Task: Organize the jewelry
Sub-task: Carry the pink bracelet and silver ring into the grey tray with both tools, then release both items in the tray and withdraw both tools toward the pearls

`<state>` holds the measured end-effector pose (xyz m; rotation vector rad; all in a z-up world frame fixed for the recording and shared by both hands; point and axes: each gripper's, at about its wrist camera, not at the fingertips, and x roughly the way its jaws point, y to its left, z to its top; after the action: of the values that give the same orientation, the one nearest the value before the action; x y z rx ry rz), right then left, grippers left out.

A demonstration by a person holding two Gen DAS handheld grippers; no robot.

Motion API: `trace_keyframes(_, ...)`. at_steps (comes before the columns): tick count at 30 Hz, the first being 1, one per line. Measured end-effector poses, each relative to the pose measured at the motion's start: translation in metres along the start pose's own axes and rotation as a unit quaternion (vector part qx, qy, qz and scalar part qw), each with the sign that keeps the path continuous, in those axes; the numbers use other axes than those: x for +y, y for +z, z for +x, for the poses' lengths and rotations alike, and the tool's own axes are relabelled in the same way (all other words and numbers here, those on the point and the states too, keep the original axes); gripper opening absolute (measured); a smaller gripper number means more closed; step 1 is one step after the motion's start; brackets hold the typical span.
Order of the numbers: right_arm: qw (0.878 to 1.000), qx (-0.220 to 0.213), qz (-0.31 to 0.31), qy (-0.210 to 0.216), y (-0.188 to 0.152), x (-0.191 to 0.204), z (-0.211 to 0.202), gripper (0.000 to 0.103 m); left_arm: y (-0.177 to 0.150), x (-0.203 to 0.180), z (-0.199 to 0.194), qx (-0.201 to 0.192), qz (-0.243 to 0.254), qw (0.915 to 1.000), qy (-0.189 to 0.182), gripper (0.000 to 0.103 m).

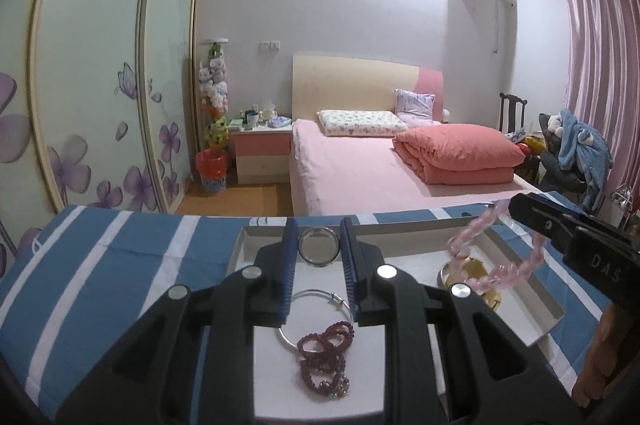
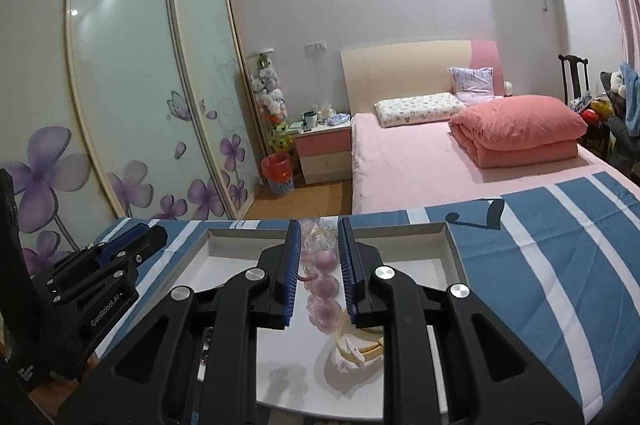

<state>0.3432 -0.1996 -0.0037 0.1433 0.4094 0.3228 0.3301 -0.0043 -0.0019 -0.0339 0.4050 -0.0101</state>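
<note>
Set on a soft blue cloth [image 1: 120,265] with white stripes: a shallow white tray [image 1: 400,227], rectangular, low-walled, matte like card.

Inside the tray, near its front edge: a thin silver hoop [image 1: 296,339], smooth wire with a small clasp, lying flat. Draped across the hoop's front arc and touching it: a dark red bead strand [image 1: 324,357], small round glossy beads coiled in several loops. Toward the tray's right side: a gold bangle [image 1: 476,277], broad, polished and curved, partly hidden by what hung before it.

Above the tray's far wall: the left gripper [image 1: 319,225], black hard-plastic arms with round metal pins and blue ribbed pads. Jaws drawn narrow and clamped on a steel ring [image 1: 319,247], thick, grey, shiny and round, stood nearly upright with its open face toward the camera and its two sides pressed against the pads. Lifted clear of the tray floor, as far as could be told.

Over the tray's right half: the right gripper [image 2: 319,225], same build, fingers likewise pinched close. Gripped between them: a pink bracelet [image 2: 324,261], translucent and glassy, made of chunky rounded links. Hung from the fingertips in a loose loop above the tray, with its lowest part dangling in front of the gold bangle; contact with the bangle could not be told.
</note>
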Motion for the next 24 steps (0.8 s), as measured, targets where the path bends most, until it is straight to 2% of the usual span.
trace_keyframes(4, 1.0, -0.008, -0.002, -0.009, -0.001, -0.001, -0.003, 0.036, -0.003, 0.002, 0.011, 0.009, 0.002, 1.0, -0.002, 0.023)
trace_keyframes(7, 1.0, -0.004, 0.004, -0.012, 0.0, -0.004, 0.001, 0.036, -0.004, 0.002, 0.017, 0.013, 0.004, 0.9999, -0.002, 0.024)
trace_keyframes(11, 1.0, -0.002, 0.009, -0.012, 0.002, -0.007, 0.002, 0.036, -0.003, 0.003, 0.018, 0.011, 0.003, 0.9999, 0.002, 0.032)
trace_keyframes(17, 1.0, -0.01, 0.006, -0.01, 0.005, -0.007, -0.004, 0.036, -0.001, 0.005, 0.011, 0.005, 0.001, 1.0, 0.005, 0.032)
trace_keyframes(24, 1.0, -0.007, 0.006, -0.009, -0.001, -0.008, -0.023, 0.036, 0.003, 0.015, -0.021, -0.008, -0.008, 0.9998, 0.013, 0.032)
